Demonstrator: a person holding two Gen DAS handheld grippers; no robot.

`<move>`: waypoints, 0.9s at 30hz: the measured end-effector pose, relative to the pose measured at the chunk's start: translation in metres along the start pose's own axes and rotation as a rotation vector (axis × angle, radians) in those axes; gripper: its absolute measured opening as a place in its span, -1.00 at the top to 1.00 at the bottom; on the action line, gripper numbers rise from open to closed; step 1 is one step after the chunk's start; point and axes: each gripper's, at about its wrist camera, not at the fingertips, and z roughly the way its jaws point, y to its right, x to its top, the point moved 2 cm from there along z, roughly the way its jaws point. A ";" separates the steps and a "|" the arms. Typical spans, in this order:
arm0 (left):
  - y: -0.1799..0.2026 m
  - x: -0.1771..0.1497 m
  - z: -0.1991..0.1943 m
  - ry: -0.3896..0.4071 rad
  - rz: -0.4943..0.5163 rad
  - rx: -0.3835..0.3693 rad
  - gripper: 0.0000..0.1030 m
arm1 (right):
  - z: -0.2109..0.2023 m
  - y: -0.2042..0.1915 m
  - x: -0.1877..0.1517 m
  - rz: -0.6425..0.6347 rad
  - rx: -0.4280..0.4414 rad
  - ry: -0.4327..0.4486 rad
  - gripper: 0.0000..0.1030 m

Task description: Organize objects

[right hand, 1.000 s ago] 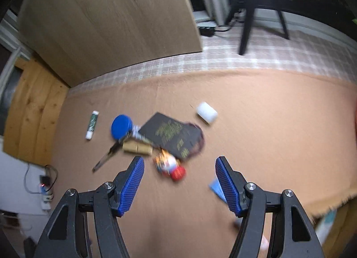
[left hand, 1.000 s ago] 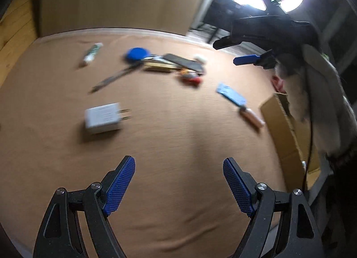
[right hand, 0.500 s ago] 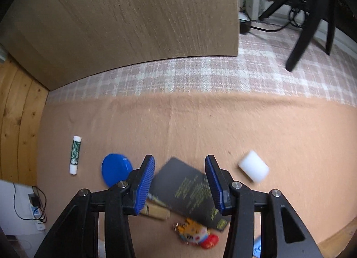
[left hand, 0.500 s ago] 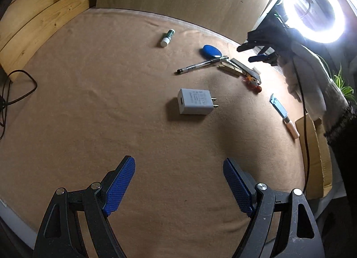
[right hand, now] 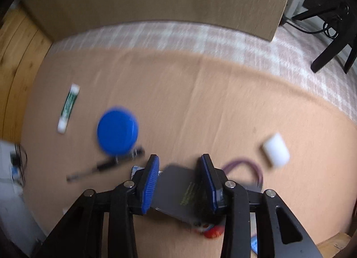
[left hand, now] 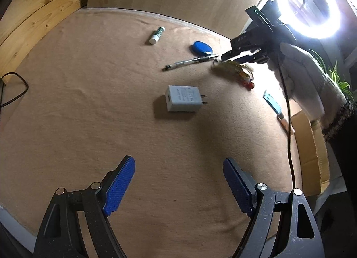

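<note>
Closing over the flat dark grey card with yellow print [right hand: 178, 182], your right gripper [right hand: 179, 166] points steeply down at the tan cloth-covered table [right hand: 200, 102]. Its blue ribbed pads [right hand: 149, 182] have just been drawing together and now stand on either side of the card, but the blur hides whether they press on it, so you cannot call it clamped. The card lies tilted on a small heap, with a red-and-white toy figure [right hand: 210, 231] under its near end and a purple cord loop [right hand: 245, 166] to its right.

Your left gripper [left hand: 178, 186] hangs above bare cloth with its jaws wide apart and nothing between them. Ahead of it lies the white wall charger with two prongs [left hand: 184, 98], well clear of the fingers.

Left of the card in your right view sit the round blue lid [right hand: 117, 129], the dark pen [right hand: 104, 165] just below it, and the white-and-green glue stick [right hand: 68, 108] farther left. The white rectangular eraser [right hand: 276, 149] lies apart on the right. Your left view also shows a blue-bladed cutter with a pale handle [left hand: 275, 107] near the cardboard box [left hand: 312, 146].
</note>
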 end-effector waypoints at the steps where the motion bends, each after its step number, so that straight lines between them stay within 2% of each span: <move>1: 0.002 0.000 0.001 -0.003 0.002 -0.006 -0.63 | -0.001 -0.001 -0.007 -0.008 -0.001 0.000 0.37; 8: 0.022 0.002 0.006 -0.012 0.041 -0.039 -0.63 | -0.014 0.003 -0.075 0.021 0.102 0.034 0.37; 18: 0.057 0.004 0.014 -0.027 0.120 -0.076 -0.63 | -0.032 0.029 -0.167 0.211 0.261 0.077 0.37; 22: 0.065 0.003 0.019 -0.038 0.140 -0.081 -0.63 | -0.041 0.043 -0.200 0.251 0.301 0.070 0.37; 24: 0.068 0.002 0.023 -0.044 0.148 -0.079 -0.62 | -0.037 0.038 -0.209 0.242 0.317 0.051 0.37; 27: 0.070 0.003 0.029 -0.057 0.155 -0.074 -0.62 | -0.046 0.044 -0.225 0.238 0.289 0.057 0.37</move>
